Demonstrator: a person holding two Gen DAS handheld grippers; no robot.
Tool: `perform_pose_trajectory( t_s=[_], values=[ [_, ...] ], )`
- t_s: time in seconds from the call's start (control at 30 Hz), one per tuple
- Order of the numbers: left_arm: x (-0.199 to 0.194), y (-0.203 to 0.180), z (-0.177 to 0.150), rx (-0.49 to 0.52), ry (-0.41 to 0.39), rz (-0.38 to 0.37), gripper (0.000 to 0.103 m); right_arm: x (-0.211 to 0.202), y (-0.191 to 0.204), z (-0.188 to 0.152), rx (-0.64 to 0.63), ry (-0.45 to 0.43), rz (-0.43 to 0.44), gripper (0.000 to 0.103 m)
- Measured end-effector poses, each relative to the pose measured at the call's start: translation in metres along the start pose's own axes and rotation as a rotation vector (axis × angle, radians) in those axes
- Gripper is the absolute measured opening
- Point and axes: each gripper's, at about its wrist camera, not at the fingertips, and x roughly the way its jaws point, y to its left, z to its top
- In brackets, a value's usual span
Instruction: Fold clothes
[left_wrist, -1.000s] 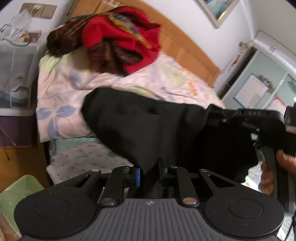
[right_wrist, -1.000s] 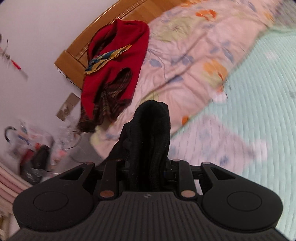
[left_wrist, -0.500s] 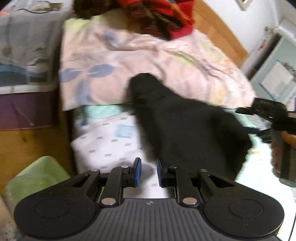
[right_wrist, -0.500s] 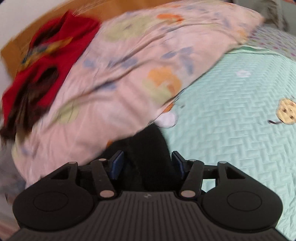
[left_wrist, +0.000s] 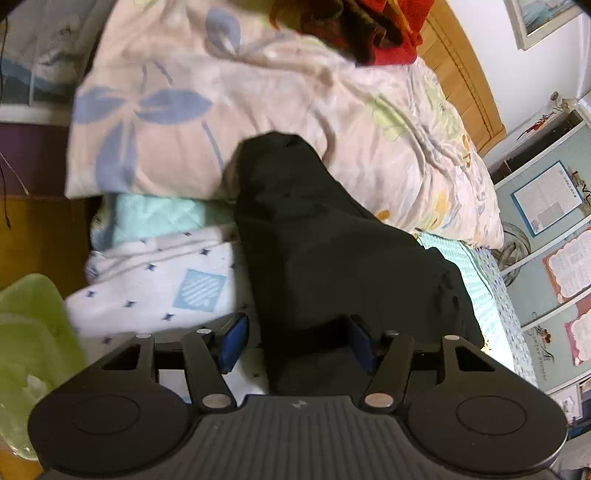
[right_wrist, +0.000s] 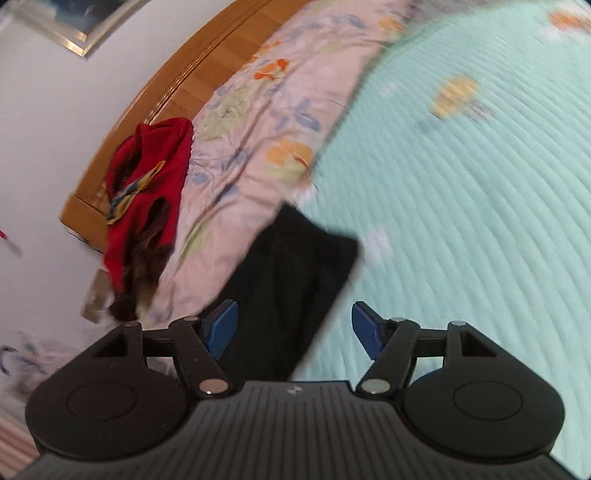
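Note:
A black garment (left_wrist: 325, 251) lies in a folded heap on the bed, its far end against the floral quilt (left_wrist: 258, 103). My left gripper (left_wrist: 297, 341) sits low over its near end; the jaws are opening, the cloth lies between them and the blue pads (left_wrist: 232, 339) do not press on it. In the right wrist view the same black garment (right_wrist: 291, 266) runs out from between the fingers of my right gripper (right_wrist: 293, 330), which stands open, with its right pad (right_wrist: 365, 332) well clear of the cloth.
A red and plaid clothes pile (right_wrist: 147, 177) lies on the quilt by the wooden headboard (right_wrist: 184, 85). The mint bedspread (right_wrist: 461, 221) stretches to the right. A white patterned sheet (left_wrist: 159, 288) and a green bin (left_wrist: 33, 325) are at the left bed edge.
Both grippers held the black garment up a second ago. They came down and let go; the garment now rests on the bed, and the right gripper has left the left wrist view.

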Motion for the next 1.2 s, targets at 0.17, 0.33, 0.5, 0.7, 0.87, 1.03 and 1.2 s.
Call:
perform_pose_trajectory(
  t_s=[0.17, 0.33, 0.5, 0.7, 0.87, 1.03, 1.2],
  values=[
    [0.021, -0.012, 0.003, 0.03, -0.008, 0.043, 0.063, -0.099, -0.062, -0.055, 0.088, -0.024, -0.114, 0.073],
    [0.014, -0.029, -0.002, 0.132, -0.06, 0.082, 0.019, -0.176, -0.101, -0.082, 0.146, -0.102, -0.246, 0.073],
    [-0.015, -0.026, -0.009, 0.064, -0.076, 0.099, 0.015, -0.229, -0.123, -0.095, 0.173, -0.207, -0.331, 0.073],
    [-0.023, -0.032, -0.025, 0.057, -0.114, 0.189, 0.016, -0.252, -0.118, -0.107, 0.11, -0.241, -0.325, 0.073],
    [-0.02, -0.024, -0.022, 0.001, -0.111, 0.233, 0.016, -0.258, -0.111, -0.12, 0.078, -0.217, -0.297, 0.073],
    [-0.038, -0.017, -0.018, -0.015, -0.085, 0.202, 0.017, -0.276, -0.108, -0.128, 0.076, -0.207, -0.273, 0.075],
    [-0.076, -0.019, -0.024, -0.004, -0.07, -0.036, 0.013, -0.294, -0.12, -0.136, 0.127, -0.232, -0.28, 0.077]
  ],
)
